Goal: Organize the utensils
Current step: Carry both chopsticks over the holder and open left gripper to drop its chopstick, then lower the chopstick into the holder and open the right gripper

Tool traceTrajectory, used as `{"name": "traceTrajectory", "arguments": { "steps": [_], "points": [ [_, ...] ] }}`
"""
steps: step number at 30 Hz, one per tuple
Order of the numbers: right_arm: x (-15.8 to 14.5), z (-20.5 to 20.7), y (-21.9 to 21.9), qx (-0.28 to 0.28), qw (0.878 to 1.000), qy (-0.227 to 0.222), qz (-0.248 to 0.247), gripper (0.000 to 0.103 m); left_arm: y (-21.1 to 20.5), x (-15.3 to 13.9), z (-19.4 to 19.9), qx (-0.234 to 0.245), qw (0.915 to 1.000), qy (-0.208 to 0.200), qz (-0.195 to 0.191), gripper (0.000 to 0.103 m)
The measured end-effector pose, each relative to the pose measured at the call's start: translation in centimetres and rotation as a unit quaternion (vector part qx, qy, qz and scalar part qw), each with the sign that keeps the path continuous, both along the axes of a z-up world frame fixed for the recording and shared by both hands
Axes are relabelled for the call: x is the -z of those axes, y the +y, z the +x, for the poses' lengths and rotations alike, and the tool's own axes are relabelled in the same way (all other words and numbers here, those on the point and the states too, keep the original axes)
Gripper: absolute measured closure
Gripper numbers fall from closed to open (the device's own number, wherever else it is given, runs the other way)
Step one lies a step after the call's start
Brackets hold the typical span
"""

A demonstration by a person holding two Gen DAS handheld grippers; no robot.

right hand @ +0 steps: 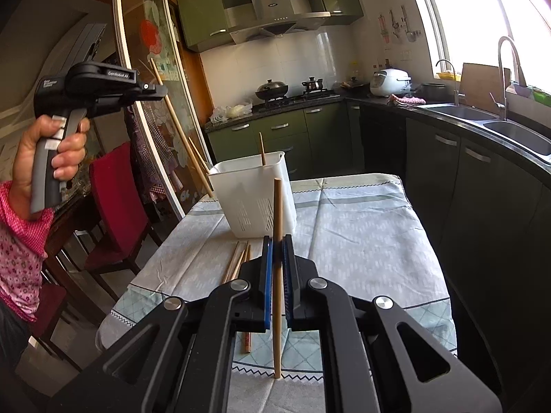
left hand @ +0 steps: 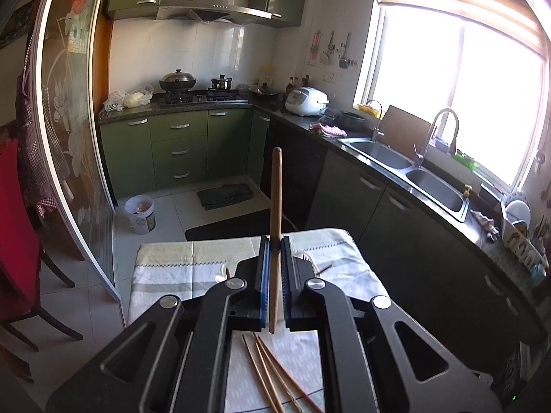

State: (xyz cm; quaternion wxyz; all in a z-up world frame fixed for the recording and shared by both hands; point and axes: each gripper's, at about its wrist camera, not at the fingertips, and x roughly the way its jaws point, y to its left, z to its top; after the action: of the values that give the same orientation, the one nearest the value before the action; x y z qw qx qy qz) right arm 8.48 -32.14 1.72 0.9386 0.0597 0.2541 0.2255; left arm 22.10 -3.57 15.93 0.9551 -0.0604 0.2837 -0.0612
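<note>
On the cloth-covered table (right hand: 361, 241), my right gripper (right hand: 277, 241) pinches one chopstick (right hand: 277, 206) upright, white utensil basket (right hand: 253, 199) right behind; left gripper (right hand: 162, 91) clamps another chopstick (right hand: 172, 110), loose chopsticks (right hand: 237, 261) lying beside.

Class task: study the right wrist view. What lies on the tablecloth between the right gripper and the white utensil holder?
In the right wrist view, loose chopsticks lie on the tablecloth between the right gripper and the white utensil holder.

Utensil holder (right hand: 253, 199) on table (right hand: 361, 241), loose chopsticks (right hand: 237, 261) just before it.
</note>
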Motion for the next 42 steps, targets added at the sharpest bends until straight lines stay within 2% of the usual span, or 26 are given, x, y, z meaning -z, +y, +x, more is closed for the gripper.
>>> {"name": "traceTrajectory", "arguments": {
  "steps": [3,7,13,18,21,26,29,33,37,42],
  "points": [
    [0.1,0.2,-0.4,0.001,1.000,0.002,0.002,0.097,-0.1,-1.0,2.1,-0.013,0.9998,-0.012,-0.006,0.097],
    [0.1,0.0,-0.7,-0.001,1.000,0.003,0.006,0.097,-0.8,-0.3,4.6,-0.039,0.9987,-0.017,0.029,0.097],
    [-0.4,0.5,-0.8,-0.017,1.000,0.015,0.019,0.097,-1.2,4.7,8.2,-0.043,0.9961,0.062,0.046,0.097],
    [-2.8,1.9,-0.8,-0.012,1.000,0.002,0.020,0.097,-1.2,8.4,9.1,-0.038,0.9918,0.107,0.060,0.097],
    [-5.3,3.5,-0.9,0.001,0.999,-0.018,0.031,0.097,-1.3,8.7,8.5,-0.039,0.9914,0.094,0.083,0.096],
    [-10.0,7.5,-1.2,0.031,0.994,-0.060,0.081,0.097,-0.9,7.9,7.3,-0.027,0.9931,0.087,0.074,0.088],
    [-12.5,10.2,-1.1,0.067,0.987,-0.102,0.102,0.097,-0.5,6.6,5.8,-0.024,0.9955,0.068,0.062,0.088],
    [-14.5,13.9,-0.6,0.101,0.975,-0.140,0.138,0.097,0.2,5.6,3.1,-0.016,0.9968,0.054,0.057,0.088],
    [-15.0,18.1,0.9,0.111,0.973,-0.135,0.148,0.096,1.0,6.3,0.2,-0.005,0.9963,0.065,0.056,0.088],
    [-13.4,22.6,3.8,0.090,0.983,-0.085,0.133,0.096,1.7,8.3,-2.1,0.006,0.9931,0.094,0.069,0.088]
  ]
}}
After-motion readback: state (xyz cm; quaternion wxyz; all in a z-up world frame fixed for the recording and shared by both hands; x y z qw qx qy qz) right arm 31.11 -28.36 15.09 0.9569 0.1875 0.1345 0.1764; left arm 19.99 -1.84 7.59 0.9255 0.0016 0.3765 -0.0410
